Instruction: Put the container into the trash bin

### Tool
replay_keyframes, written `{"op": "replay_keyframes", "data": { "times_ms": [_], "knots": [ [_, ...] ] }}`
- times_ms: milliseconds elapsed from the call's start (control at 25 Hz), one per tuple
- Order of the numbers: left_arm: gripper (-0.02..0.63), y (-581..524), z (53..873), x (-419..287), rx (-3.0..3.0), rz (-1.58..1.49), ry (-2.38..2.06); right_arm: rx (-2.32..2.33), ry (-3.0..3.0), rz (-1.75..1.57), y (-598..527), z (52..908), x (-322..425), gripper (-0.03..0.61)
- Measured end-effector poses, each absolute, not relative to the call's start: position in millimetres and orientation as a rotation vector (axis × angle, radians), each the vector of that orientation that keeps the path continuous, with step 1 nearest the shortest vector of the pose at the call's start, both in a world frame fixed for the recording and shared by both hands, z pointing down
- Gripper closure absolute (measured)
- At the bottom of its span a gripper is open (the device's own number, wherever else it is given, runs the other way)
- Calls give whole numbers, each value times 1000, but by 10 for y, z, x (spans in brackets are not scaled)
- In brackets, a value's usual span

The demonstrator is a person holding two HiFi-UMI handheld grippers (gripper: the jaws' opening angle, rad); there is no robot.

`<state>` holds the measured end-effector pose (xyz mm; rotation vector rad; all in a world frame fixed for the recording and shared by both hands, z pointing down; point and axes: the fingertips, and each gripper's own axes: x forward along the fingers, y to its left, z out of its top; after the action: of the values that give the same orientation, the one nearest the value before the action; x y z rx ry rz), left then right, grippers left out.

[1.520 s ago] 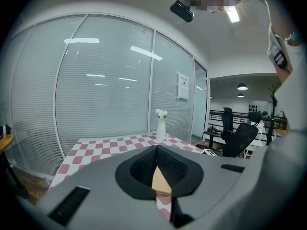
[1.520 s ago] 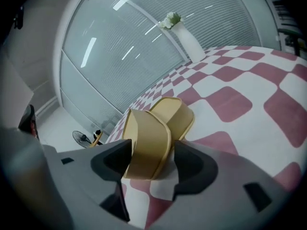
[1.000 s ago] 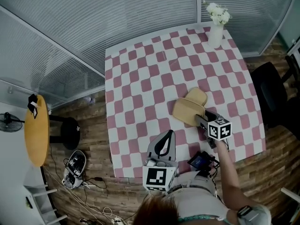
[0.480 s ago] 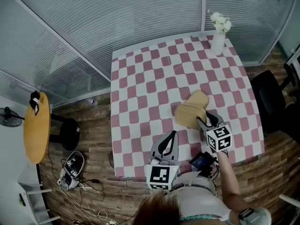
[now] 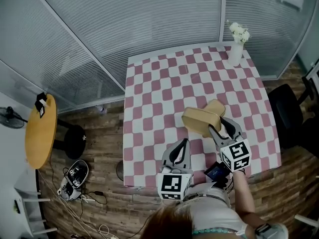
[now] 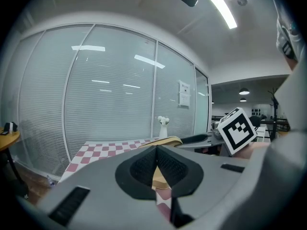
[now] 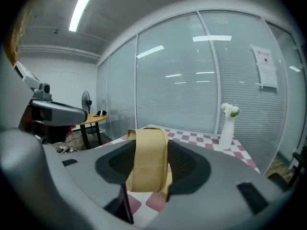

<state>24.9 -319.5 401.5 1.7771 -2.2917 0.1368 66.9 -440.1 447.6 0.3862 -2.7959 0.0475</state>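
Clamping the tan container (image 5: 199, 119) by its near end, right gripper (image 5: 222, 127) over the checkered table (image 5: 159, 83).

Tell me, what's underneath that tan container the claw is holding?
Only the checked tablecloth shows beneath the container, which the right claw holds above it. From overhead, the patch directly below is hidden by the container itself.

Office: glass partns (image 5: 149, 19) w/ blinds (image 7: 192, 80).

Hand-held gripper (image 6: 157, 150) closed, container (image 6: 166, 141) beyond
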Motion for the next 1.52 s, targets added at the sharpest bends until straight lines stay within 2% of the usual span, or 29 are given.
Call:
{"op": "replay_keyframes", "data": {
  "times_ms": [320, 1000, 1520],
  "knots": [
    [601, -3087, 3829, 121, 1734, 105, -2386, 316, -2904, -18, -4176, 3975, 553, 387],
    [601, -2313, 3810, -393, 1641, 27, -2457, 71, -2969, 29, -3339, 3795, -87, 387],
    [601, -239, 3901, -1668, 1384, 21, -2602, -244, -2958, 12, -1320, 3870, -1620, 387]
  ]
}}
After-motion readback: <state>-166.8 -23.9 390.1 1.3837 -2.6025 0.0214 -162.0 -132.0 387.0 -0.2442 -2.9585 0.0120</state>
